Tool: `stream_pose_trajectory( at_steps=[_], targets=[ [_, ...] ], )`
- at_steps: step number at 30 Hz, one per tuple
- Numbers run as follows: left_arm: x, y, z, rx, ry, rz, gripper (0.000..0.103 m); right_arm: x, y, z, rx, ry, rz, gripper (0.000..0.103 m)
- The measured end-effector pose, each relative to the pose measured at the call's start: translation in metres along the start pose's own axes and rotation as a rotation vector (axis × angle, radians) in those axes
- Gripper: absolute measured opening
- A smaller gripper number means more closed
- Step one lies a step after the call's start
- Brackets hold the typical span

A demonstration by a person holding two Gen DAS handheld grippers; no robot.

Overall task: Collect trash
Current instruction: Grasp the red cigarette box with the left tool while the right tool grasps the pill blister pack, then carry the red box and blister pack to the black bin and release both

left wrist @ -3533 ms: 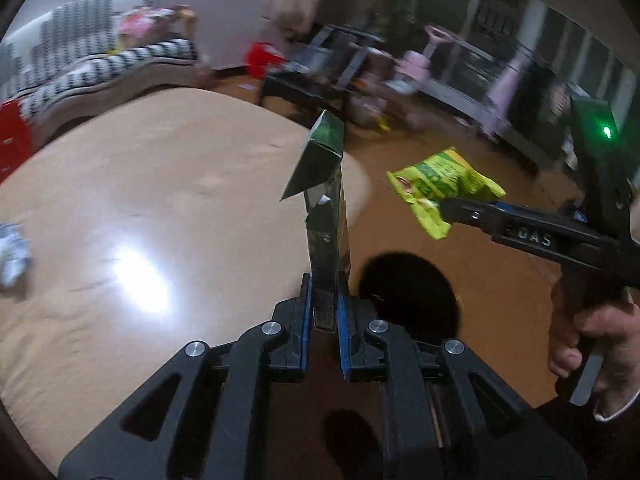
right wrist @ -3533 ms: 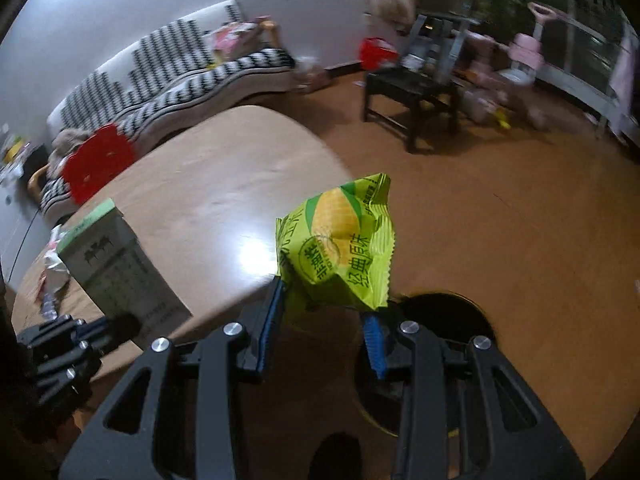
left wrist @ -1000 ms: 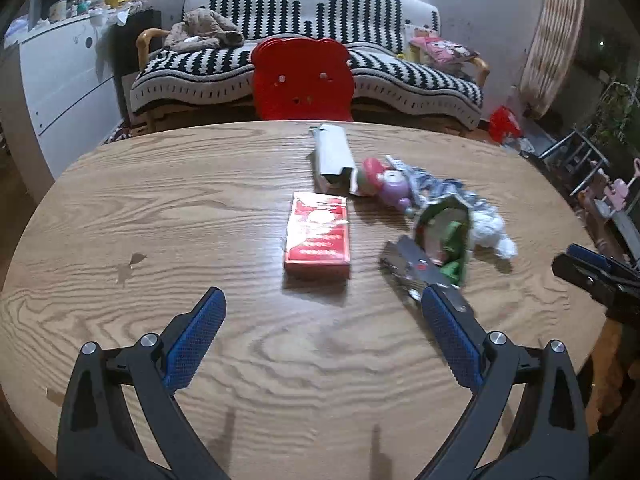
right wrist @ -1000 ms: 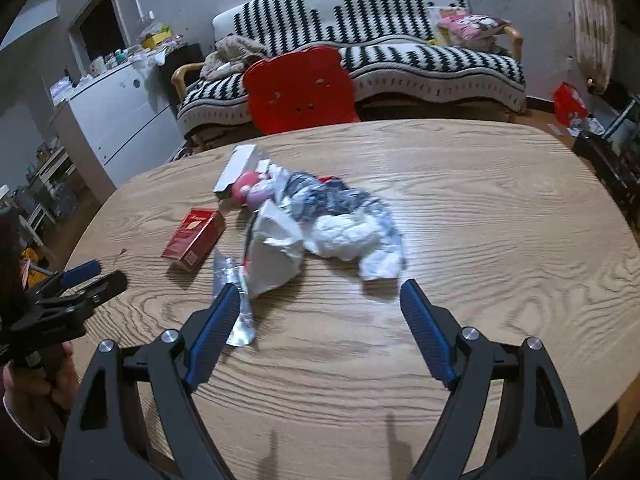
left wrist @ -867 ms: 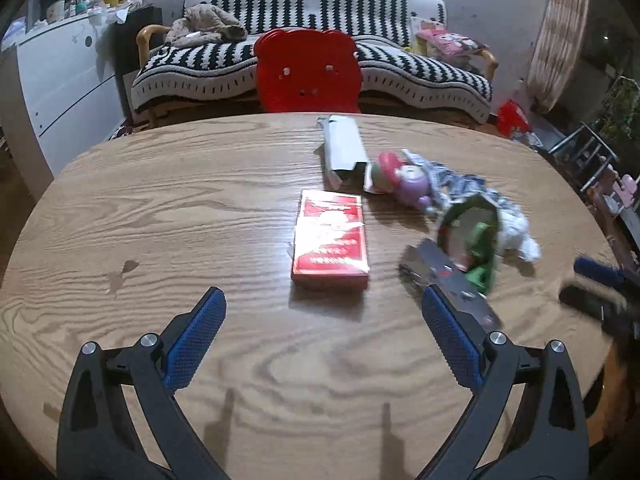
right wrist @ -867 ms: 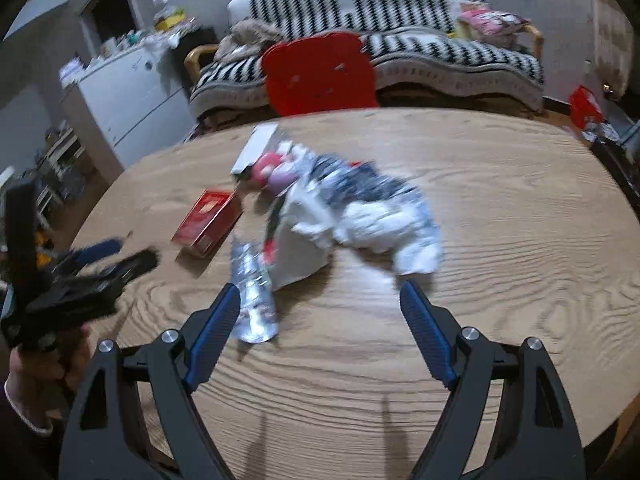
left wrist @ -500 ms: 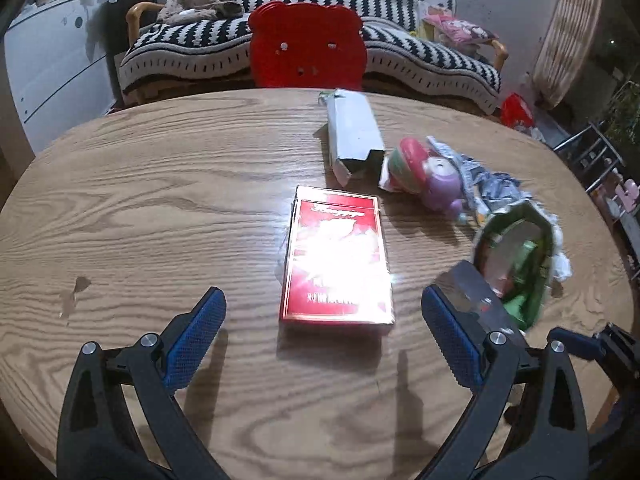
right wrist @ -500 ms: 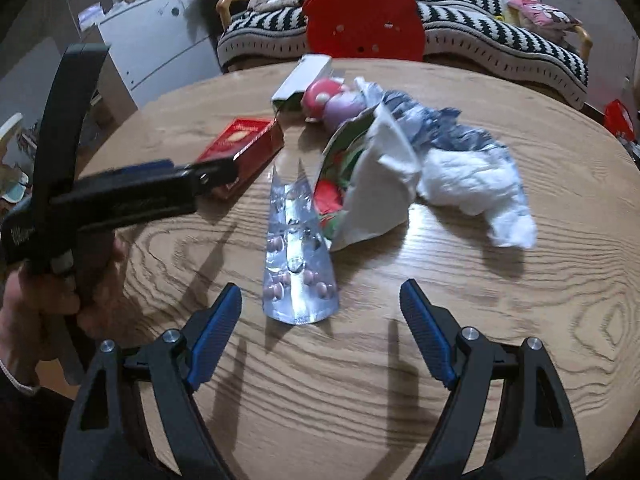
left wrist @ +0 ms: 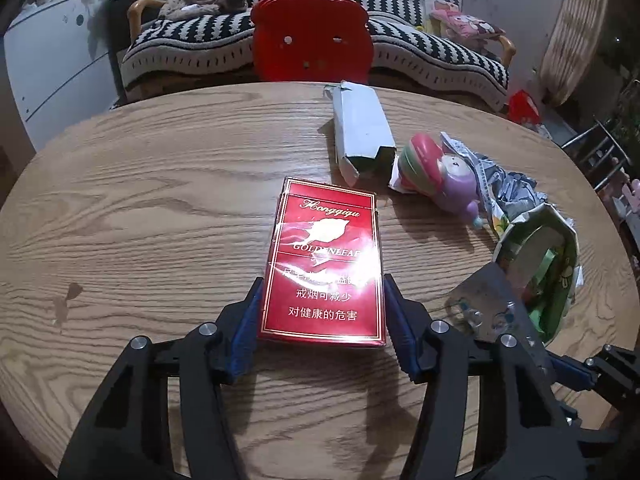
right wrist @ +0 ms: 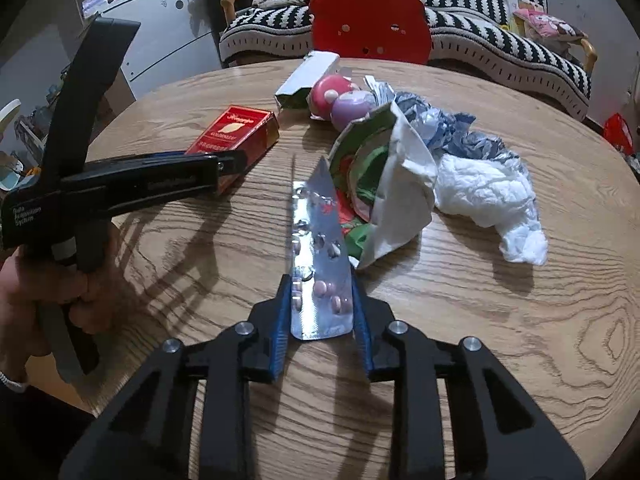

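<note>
A red cigarette pack (left wrist: 326,260) lies flat on the round wooden table (left wrist: 140,200). My left gripper (left wrist: 322,308) is shut on its near end, one blue pad on each long side. The pack also shows in the right wrist view (right wrist: 234,136) with the left gripper (right wrist: 228,164) on it. My right gripper (right wrist: 320,308) is shut on a silver pill blister strip (right wrist: 320,256), bent and tilted up off the table. The strip also shows in the left wrist view (left wrist: 488,300).
More trash lies beyond: an open white carton (left wrist: 362,128), a pink and purple toy (left wrist: 440,176), crumpled foil and green snack wrappers (right wrist: 384,168), and a white tissue (right wrist: 488,196). A red chair (left wrist: 312,52) and striped sofa (left wrist: 420,40) stand behind the table.
Both grippers dropped a carton and a yellow bag, swung back to the table wide open, moved in, and have closed: left on the cigarette pack, right on the blister strip.
</note>
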State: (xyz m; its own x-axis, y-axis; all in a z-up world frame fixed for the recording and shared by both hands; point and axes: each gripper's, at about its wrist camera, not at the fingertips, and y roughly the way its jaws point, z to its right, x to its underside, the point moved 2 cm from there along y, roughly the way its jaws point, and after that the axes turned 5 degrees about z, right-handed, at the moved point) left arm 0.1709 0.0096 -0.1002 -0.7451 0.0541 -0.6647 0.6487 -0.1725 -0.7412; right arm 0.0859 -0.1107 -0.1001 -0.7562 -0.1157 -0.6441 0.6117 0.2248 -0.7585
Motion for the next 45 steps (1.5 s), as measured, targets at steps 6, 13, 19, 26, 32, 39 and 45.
stream_pose_trajectory(
  at_steps=[6, 13, 19, 26, 32, 39, 45],
  targets=[
    [-0.004, -0.013, 0.001, -0.009, 0.000, 0.024, 0.055, -0.003, -0.021, -0.002, -0.012, -0.004, 0.048, 0.027],
    [-0.007, -0.036, 0.011, -0.010, 0.006, 0.052, 0.055, -0.003, -0.059, 0.014, -0.004, 0.002, 0.118, 0.027],
    [-0.006, -0.065, 0.059, 0.060, 0.069, 0.098, 0.055, 0.010, -0.109, 0.067, 0.065, 0.075, 0.178, 0.027],
    [0.009, -0.093, 0.156, 0.210, 0.185, 0.123, 0.055, 0.047, -0.168, 0.152, 0.193, 0.200, 0.214, 0.027],
    [0.041, -0.109, 0.262, 0.362, 0.319, 0.113, 0.055, 0.105, -0.229, 0.238, 0.304, 0.347, 0.238, 0.027],
    [0.101, -0.111, 0.382, 0.541, 0.460, 0.040, 0.055, 0.182, -0.288, 0.314, 0.421, 0.498, 0.248, 0.028],
    [0.159, -0.110, 0.474, 0.659, 0.563, -0.038, 0.055, 0.261, -0.330, 0.370, 0.511, 0.646, 0.214, 0.028]
  ],
)
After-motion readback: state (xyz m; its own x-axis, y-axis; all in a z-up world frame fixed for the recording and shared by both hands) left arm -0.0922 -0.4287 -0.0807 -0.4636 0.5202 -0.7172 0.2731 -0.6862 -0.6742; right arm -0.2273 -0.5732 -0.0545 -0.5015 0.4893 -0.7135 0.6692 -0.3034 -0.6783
